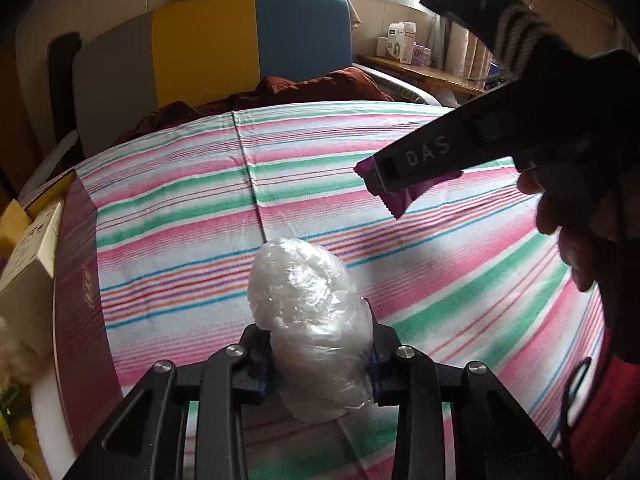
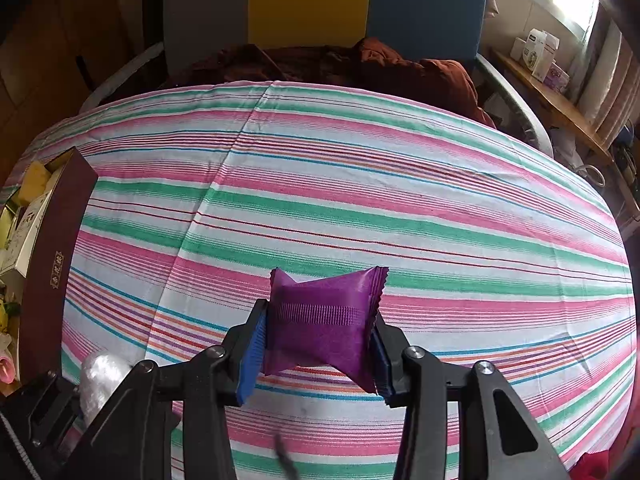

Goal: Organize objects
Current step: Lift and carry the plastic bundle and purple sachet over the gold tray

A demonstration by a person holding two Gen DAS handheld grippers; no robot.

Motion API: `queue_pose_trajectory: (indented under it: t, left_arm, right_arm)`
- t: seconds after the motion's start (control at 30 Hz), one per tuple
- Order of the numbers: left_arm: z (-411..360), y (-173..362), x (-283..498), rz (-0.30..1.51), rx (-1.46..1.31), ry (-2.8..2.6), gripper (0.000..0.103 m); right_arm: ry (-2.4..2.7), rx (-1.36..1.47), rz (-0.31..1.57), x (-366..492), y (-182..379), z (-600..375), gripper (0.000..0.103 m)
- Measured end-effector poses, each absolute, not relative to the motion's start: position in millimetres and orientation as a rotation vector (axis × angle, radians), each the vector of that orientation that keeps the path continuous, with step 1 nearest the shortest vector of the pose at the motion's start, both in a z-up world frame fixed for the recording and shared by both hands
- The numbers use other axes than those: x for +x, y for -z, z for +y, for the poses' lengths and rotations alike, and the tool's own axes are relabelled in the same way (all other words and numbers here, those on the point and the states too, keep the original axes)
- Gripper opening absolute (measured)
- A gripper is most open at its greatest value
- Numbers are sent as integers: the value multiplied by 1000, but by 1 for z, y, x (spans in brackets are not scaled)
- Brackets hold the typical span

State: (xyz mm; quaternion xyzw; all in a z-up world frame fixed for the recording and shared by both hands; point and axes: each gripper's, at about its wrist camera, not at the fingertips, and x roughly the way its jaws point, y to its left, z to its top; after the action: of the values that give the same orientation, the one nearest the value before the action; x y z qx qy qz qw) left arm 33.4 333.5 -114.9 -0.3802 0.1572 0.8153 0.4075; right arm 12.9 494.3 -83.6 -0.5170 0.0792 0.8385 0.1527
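Observation:
My left gripper (image 1: pixel 318 360) is shut on a crumpled clear plastic bag (image 1: pixel 310 320) and holds it over the striped bedsheet (image 1: pixel 180 216). My right gripper (image 2: pixel 318 344) is shut on a purple snack packet (image 2: pixel 324 324), also above the sheet. In the left wrist view the right gripper (image 1: pixel 380 180) hangs at the upper right with the purple packet (image 1: pixel 404 196) sticking out of it. In the right wrist view the plastic bag (image 2: pixel 98 376) and the left gripper show at the lower left.
A long maroon box (image 1: pixel 80 300) (image 2: pixel 52 264) holding small cartons lies open at the bed's left edge. A brown blanket (image 2: pixel 360 64) is bunched at the head of the bed. A wooden shelf (image 2: pixel 560 108) with white boxes stands at the right.

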Motion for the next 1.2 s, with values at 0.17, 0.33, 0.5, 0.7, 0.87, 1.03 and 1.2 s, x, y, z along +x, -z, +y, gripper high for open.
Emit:
queue_pose_trajectory:
  t: [0.17,0.33,0.5,0.7,0.87,1.03,1.2]
  left_arm:
    - [324,96,45,367,-935,-2034,34]
    - [308,54,59,362,-806,-2062,34]
    - [280,25,54,365,-742,-2129,34]
    - [223,2,39,338,-722,-2252,34]
    - [186,2,8,270,-757,-2341,34]
    - [154,10,-16,200,-820,-2409,34]
    - [118,23,-26,152,-880,-2465,34]
  right_arm:
    - [-2402,-1473,208,12,84,495,45]
    - [-2399,-1473,191,11,85,494,45]
    - [-2400,-1492,192,11,85,489,45]
    - [-2451,-1497,207,9,69,464,45]
    - [-2573,-1463,193,6,45,414,45]
    - [-2706,-1428,230,9,31,360,45]
    - [-2794,-1422,256,12,30,316,45]
